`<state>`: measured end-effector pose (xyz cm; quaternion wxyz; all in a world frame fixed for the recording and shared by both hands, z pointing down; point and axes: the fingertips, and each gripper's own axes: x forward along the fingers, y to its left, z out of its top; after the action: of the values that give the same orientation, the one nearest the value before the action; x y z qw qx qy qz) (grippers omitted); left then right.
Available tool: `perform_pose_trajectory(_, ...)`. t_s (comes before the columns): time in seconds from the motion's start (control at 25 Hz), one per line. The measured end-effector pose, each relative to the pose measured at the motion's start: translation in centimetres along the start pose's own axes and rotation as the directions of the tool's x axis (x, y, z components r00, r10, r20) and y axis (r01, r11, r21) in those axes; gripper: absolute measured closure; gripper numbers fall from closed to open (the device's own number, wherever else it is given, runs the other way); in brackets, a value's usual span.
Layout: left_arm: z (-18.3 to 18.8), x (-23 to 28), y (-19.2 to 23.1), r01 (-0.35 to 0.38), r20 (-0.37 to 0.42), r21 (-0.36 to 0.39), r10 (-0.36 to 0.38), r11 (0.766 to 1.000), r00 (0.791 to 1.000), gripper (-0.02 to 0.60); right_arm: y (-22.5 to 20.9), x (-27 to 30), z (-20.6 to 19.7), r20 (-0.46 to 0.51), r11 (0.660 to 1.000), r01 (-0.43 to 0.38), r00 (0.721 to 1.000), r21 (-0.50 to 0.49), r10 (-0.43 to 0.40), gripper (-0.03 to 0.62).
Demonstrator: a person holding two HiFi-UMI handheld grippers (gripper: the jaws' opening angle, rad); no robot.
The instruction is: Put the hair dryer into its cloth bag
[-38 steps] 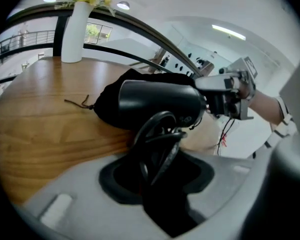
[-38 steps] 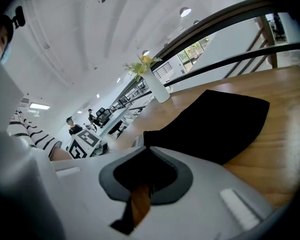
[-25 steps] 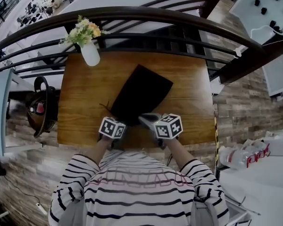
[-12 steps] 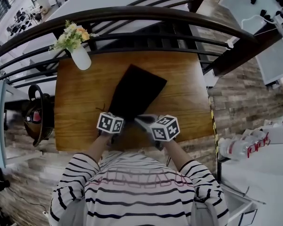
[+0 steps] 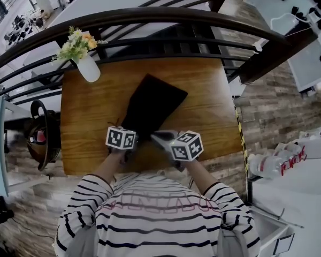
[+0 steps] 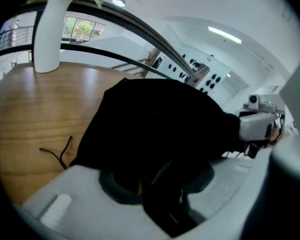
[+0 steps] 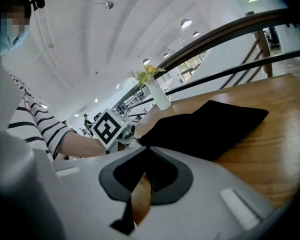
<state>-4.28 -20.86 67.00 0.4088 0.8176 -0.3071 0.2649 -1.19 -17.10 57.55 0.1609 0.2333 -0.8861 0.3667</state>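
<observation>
A black cloth bag (image 5: 155, 103) lies slantwise on the wooden table (image 5: 208, 95), its mouth toward the near edge. No hair dryer shows in any view. My left gripper (image 5: 132, 136) is at the mouth's left side; in the left gripper view its jaws (image 6: 157, 181) are clamped on bunched black fabric of the bag (image 6: 160, 119). My right gripper (image 5: 155, 137) comes in from the right, and its jaws (image 7: 144, 156) are shut on a corner of the bag (image 7: 215, 124). A thin dark drawstring (image 6: 60, 154) trails on the wood to the left.
A white vase of flowers (image 5: 88, 68) stands at the table's far left corner. A dark curved railing (image 5: 150, 15) runs just behind the table. A dark helmet-like object (image 5: 40, 133) sits left of the table, and plastic bottles (image 5: 273, 167) lie to the right.
The left gripper has shifted a little forward with the bag's mouth in it. The right gripper has kept its place, and the head view has drifted slightly.
</observation>
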Motion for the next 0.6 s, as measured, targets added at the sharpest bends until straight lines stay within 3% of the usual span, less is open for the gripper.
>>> perform_pose_trajectory(0.6, 3.6, 4.6, -0.2, 0.045, 0.032, -0.020, -0.045, 0.999, 0.998, 0.414, 0.3, 0.9, 0.6, 0.012, 1.000, -0.008, 1.000, 0.026, 0.007, 0.582)
